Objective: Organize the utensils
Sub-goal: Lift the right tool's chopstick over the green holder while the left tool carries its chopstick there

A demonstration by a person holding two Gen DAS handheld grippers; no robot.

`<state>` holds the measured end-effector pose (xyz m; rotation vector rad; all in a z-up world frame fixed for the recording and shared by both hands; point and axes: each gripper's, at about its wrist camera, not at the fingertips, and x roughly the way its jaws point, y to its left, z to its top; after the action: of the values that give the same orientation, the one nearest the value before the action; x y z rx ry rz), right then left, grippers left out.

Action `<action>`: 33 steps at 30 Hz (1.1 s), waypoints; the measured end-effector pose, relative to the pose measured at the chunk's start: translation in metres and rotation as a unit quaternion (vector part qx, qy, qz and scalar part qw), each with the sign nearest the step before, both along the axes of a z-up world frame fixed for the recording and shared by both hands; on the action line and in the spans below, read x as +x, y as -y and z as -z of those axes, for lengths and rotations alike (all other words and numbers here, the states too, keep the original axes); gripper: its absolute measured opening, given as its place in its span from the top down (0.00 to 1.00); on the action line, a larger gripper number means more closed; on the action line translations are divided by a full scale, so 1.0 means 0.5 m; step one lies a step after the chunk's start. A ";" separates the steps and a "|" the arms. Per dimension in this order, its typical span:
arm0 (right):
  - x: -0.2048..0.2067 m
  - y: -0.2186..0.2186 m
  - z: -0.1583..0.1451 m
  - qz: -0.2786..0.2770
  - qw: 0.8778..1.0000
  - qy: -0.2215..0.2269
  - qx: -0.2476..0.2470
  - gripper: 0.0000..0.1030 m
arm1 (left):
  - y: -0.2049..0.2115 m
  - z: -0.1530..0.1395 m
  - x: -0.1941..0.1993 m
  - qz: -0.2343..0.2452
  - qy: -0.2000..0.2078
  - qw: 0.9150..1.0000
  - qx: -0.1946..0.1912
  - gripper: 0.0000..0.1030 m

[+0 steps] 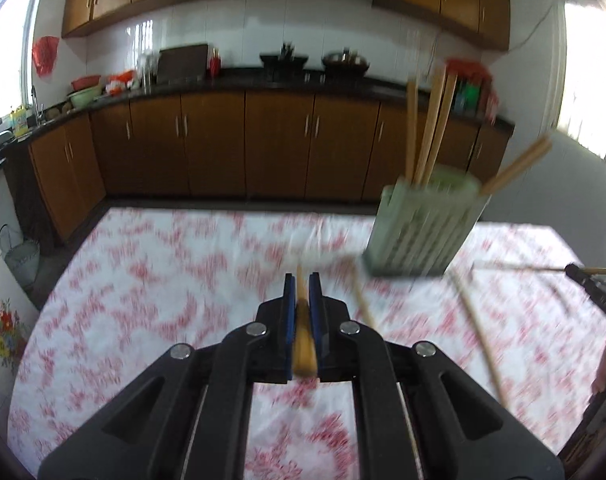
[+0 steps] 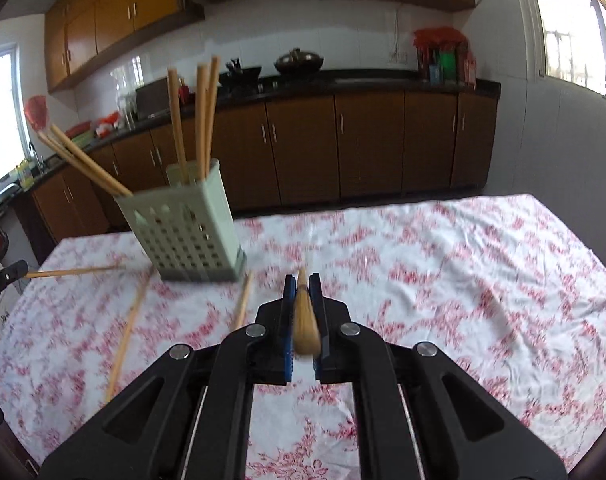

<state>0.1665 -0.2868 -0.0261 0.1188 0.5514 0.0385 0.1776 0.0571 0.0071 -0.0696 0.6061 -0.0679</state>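
My left gripper [image 1: 302, 280] is shut on a wooden chopstick [image 1: 304, 344] that runs lengthwise between its blue pads, above the table. My right gripper [image 2: 302, 282] is shut on another wooden chopstick [image 2: 305, 324] the same way. A pale green slotted utensil holder [image 1: 423, 224] stands on the table ahead and to the right of the left gripper, with several chopsticks [image 1: 433, 128] upright or leaning in it. In the right wrist view the holder [image 2: 187, 228] is ahead and to the left. Loose chopsticks [image 1: 479, 328] lie on the cloth beside it; they also show in the right wrist view [image 2: 127, 332].
The table [image 2: 463, 280] has a white cloth with red flowers. Beyond its far edge are brown kitchen cabinets [image 1: 243, 140] and a dark worktop with pots. The other gripper's tip, holding its chopstick, shows at the right edge of the left wrist view [image 1: 587, 276].
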 end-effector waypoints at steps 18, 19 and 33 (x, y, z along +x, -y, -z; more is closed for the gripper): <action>-0.020 -0.064 -0.224 -0.080 0.986 0.139 0.052 0.93 | 0.074 -0.199 -0.024 0.065 0.102 0.992 -0.030 0.92; -0.021 -0.068 -0.236 -0.082 0.984 0.150 0.055 0.93 | 0.082 -0.211 -0.023 0.067 0.111 0.991 -0.033 0.92; 0.074 -0.092 -0.275 -0.064 0.971 0.222 0.059 0.93 | 0.200 -0.358 0.092 0.006 0.284 0.957 -0.051 0.92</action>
<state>0.2037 -0.2410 0.1113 0.1840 0.1077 0.2180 0.2235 -0.0427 0.1859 -0.1400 0.0261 -0.1253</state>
